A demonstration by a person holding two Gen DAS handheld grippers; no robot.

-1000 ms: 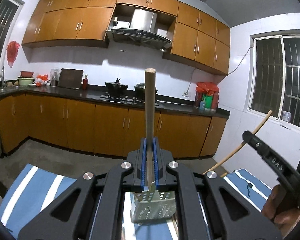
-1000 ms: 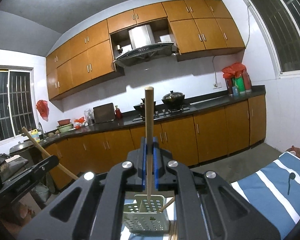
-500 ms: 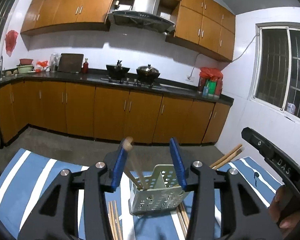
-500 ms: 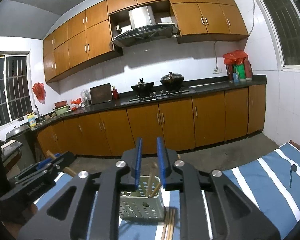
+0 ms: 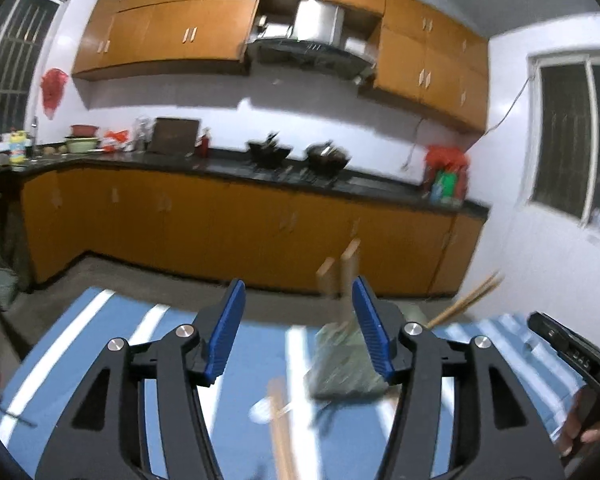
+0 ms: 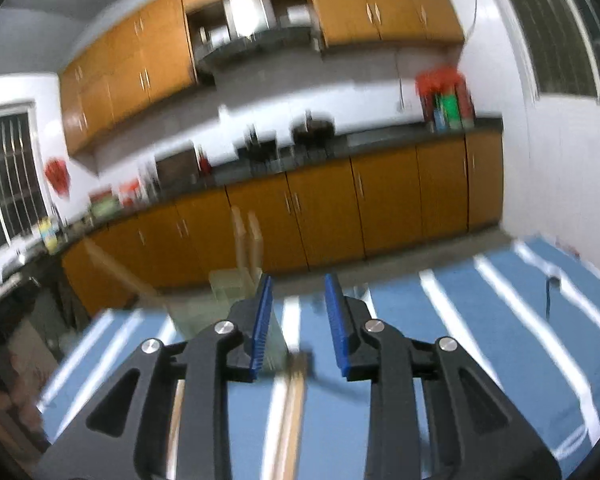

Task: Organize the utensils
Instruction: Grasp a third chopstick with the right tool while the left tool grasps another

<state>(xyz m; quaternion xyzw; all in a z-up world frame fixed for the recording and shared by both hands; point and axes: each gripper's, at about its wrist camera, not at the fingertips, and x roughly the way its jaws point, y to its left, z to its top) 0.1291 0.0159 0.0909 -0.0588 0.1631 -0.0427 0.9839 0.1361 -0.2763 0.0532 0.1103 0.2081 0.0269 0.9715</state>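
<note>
Both views are motion-blurred. In the left wrist view a pale green perforated utensil basket [image 5: 346, 364] stands on the blue-and-white striped cloth [image 5: 256, 356], with wooden chopsticks [image 5: 340, 276] upright in it. My left gripper [image 5: 299, 328] is open and empty, with the basket just inside its right finger. More chopsticks [image 5: 282, 428] lie on the cloth in front. In the right wrist view the basket [image 6: 228, 300] with chopsticks [image 6: 246, 240] is ahead to the left. My right gripper [image 6: 299, 324] is open and empty above loose chopsticks [image 6: 292, 408].
The other handheld gripper [image 5: 572, 356] shows at the right edge of the left wrist view, near chopstick ends [image 5: 468, 300]. Orange kitchen cabinets [image 5: 236, 228] and a dark counter with pots [image 5: 296, 156] lie beyond the table's far edge.
Both grippers let go of their chopsticks into the basket, opened wide and pulled back. Both cameras are moving fast now.
</note>
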